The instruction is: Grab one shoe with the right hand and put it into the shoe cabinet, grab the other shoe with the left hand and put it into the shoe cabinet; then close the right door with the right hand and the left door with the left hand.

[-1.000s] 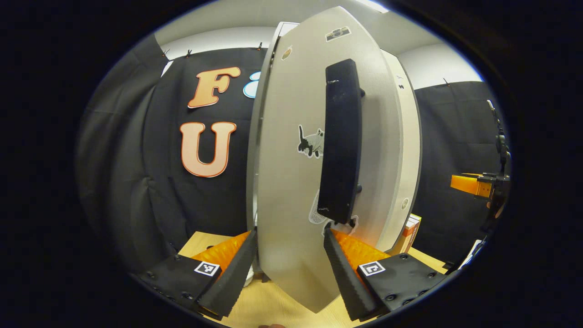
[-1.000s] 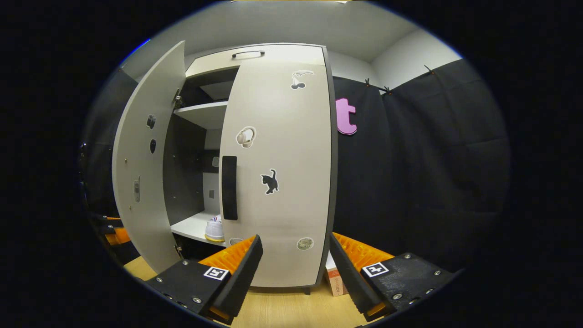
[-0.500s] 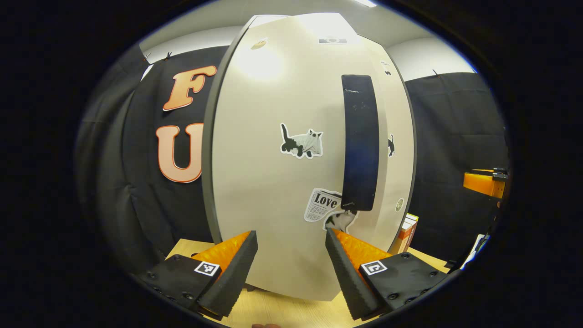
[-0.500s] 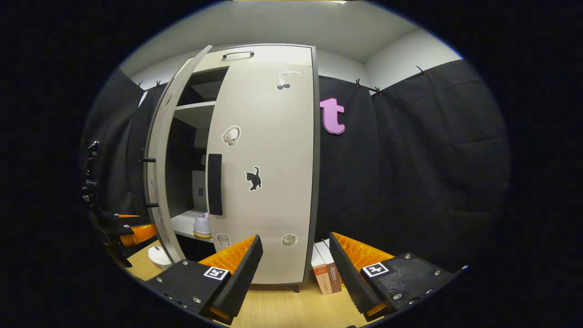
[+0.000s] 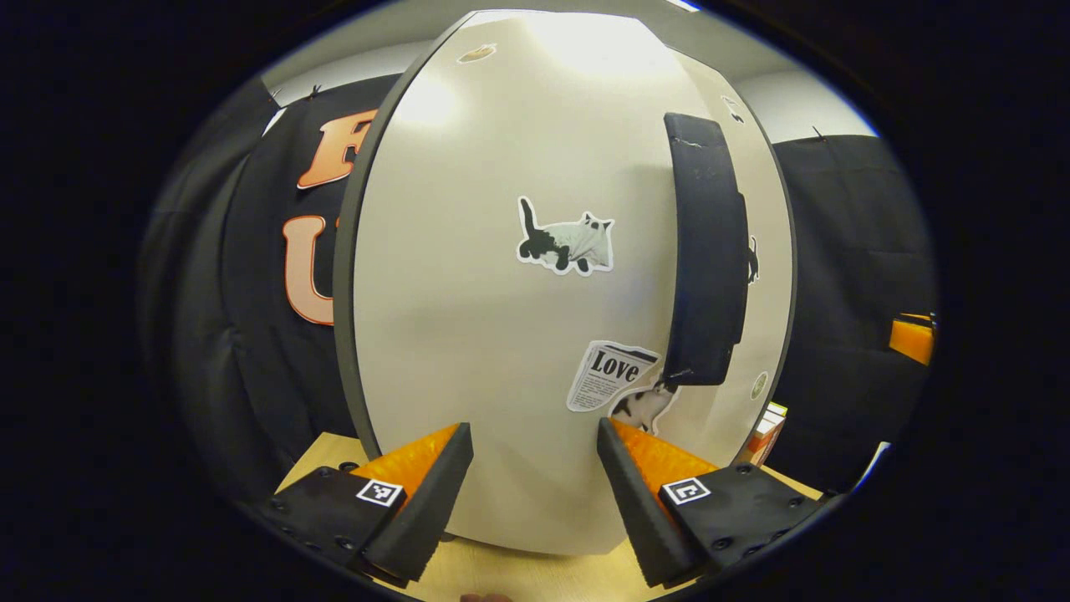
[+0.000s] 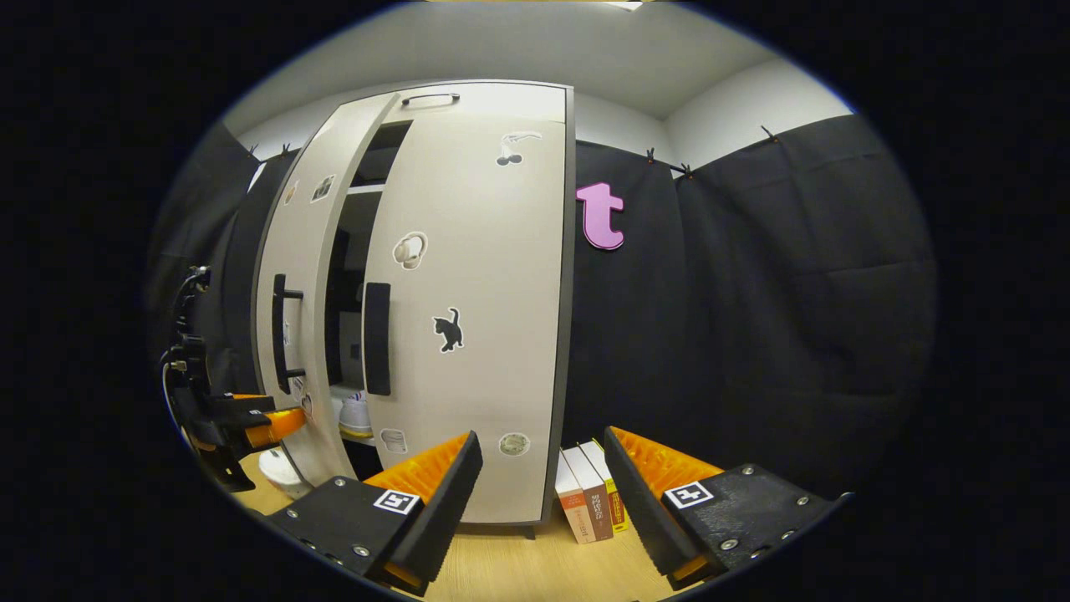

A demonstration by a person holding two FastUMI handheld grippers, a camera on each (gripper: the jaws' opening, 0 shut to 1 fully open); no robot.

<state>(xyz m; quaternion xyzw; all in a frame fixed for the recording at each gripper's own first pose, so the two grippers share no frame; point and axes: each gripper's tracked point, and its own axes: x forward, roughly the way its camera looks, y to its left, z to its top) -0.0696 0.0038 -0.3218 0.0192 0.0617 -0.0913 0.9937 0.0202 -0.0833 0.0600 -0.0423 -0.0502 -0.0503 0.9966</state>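
A tall pale cabinet (image 6: 468, 100) stands on a wooden bench (image 6: 518, 568) against a black cloth wall. In the right gripper view, the right door (image 6: 476, 318) is shut flat, with a black vertical handle (image 6: 377, 338) near its inner edge. The left door (image 6: 297, 309) stands slightly ajar, leaving a narrow dark gap between the two doors. Through the gap, low down, part of a white shoe (image 6: 355, 415) rests on the bottom shelf; the second shoe cannot be made out. The left hand-held gripper (image 6: 251, 422) shows at the far left of this view, just beside the left door's lower part. Three books (image 6: 589, 502) stand on the bench beside the cabinet's right side. The right hand-held gripper (image 6: 539, 502) is spread wide and holds nothing, well back from the cabinet. In the left gripper view, the left door (image 5: 501, 293) is very close, its black handle (image 5: 706, 259) at right. The left hand-held gripper (image 5: 535, 493) is spread wide, empty, its tips close to the door's face; contact cannot be told.
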